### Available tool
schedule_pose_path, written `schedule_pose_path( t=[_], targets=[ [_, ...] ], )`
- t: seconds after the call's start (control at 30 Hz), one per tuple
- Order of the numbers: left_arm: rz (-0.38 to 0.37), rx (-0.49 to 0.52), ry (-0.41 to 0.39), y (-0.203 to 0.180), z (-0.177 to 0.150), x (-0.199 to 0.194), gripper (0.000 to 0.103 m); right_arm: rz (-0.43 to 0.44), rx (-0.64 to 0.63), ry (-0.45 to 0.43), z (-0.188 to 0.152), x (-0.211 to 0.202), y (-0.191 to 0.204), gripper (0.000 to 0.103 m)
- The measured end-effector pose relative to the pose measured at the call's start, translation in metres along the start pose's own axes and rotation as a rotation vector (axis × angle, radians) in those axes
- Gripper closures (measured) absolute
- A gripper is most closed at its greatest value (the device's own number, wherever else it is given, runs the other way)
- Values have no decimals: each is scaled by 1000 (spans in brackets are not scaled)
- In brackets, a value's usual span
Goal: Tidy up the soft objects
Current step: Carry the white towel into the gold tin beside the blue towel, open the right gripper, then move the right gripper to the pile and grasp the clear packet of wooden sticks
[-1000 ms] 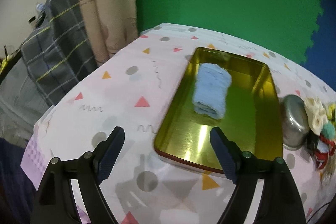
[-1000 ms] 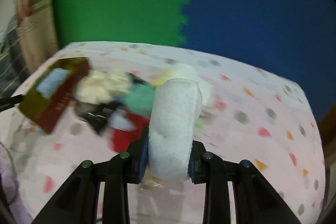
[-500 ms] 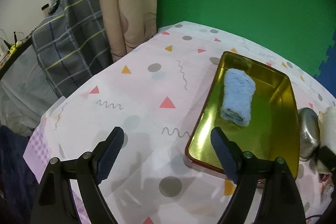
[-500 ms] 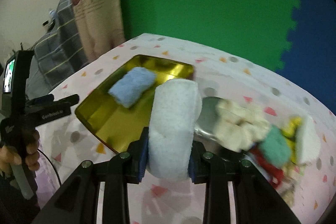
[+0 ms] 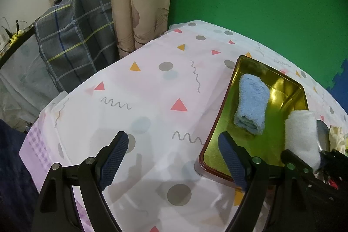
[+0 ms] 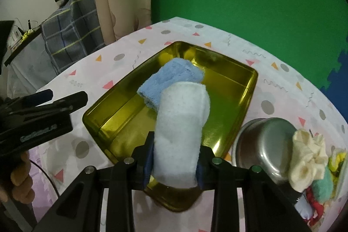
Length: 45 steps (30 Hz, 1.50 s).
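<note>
A white rolled towel (image 6: 180,134) sits between the pads of my right gripper (image 6: 174,153), whose jaws are opening while the pads still touch it. It hangs over the near right part of the gold tray (image 6: 121,114). A blue rolled towel (image 6: 174,77) lies in the tray just beyond it. In the left wrist view the blue towel (image 5: 251,105) lies along the tray (image 5: 214,129), and the white towel (image 5: 301,138) comes in from the right. My left gripper (image 5: 171,142) is open over the tablecloth left of the tray, holding nothing.
An upturned steel bowl (image 6: 261,145) stands right of the tray, with a pile of soft items (image 6: 308,162) beside it. A plaid cloth (image 5: 71,36) and a curtain (image 5: 139,3) hang past the table's left edge. A person's hand (image 6: 19,177) holds the left gripper.
My right gripper swung left with the white towel, from above the pile to over the tray. The left gripper drifted left, so the tray now sits further right in its view.
</note>
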<state>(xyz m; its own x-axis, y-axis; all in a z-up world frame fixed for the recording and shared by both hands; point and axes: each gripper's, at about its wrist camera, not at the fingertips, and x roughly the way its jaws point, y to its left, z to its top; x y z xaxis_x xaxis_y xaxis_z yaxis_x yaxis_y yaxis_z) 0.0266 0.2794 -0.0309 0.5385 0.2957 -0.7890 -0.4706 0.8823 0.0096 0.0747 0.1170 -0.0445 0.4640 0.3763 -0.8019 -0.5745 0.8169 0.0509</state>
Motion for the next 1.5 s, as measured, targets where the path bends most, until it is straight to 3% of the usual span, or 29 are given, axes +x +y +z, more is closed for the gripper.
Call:
schedule_pose_path(
  t=[0.17, 0.33, 0.43, 0.7, 0.97, 1.13, 1.33, 1.5],
  targets=[
    [-3, 9, -6, -3, 0, 0, 21, -14, -6, 20, 3, 12, 1, 67],
    [-3, 16, -6, -5, -1, 0, 21, -34, -2, 8, 4, 11, -1, 48],
    [-6, 20, -6, -6, -2, 0, 21, -50, 5, -6, 3, 4, -5, 44],
    [-7, 34, -7, -10, -5, -1, 20, -135, 63, -65, -23, -48, -33, 44],
    [-4, 77, -22, -24, -10, -5, 20, -403, 185, -36, -84, -102, -108, 44],
    [-2, 104, -29, -31, -13, -7, 20, -514, 315, 23, -122, -115, -153, 44],
    [1, 129, -35, -36, -14, -8, 20, -529, 430, 67, -148, -106, -176, 44],
    [3, 143, -37, -39, -15, -8, 20, -556, 436, 123, -163, -96, -181, 43]
  ],
)
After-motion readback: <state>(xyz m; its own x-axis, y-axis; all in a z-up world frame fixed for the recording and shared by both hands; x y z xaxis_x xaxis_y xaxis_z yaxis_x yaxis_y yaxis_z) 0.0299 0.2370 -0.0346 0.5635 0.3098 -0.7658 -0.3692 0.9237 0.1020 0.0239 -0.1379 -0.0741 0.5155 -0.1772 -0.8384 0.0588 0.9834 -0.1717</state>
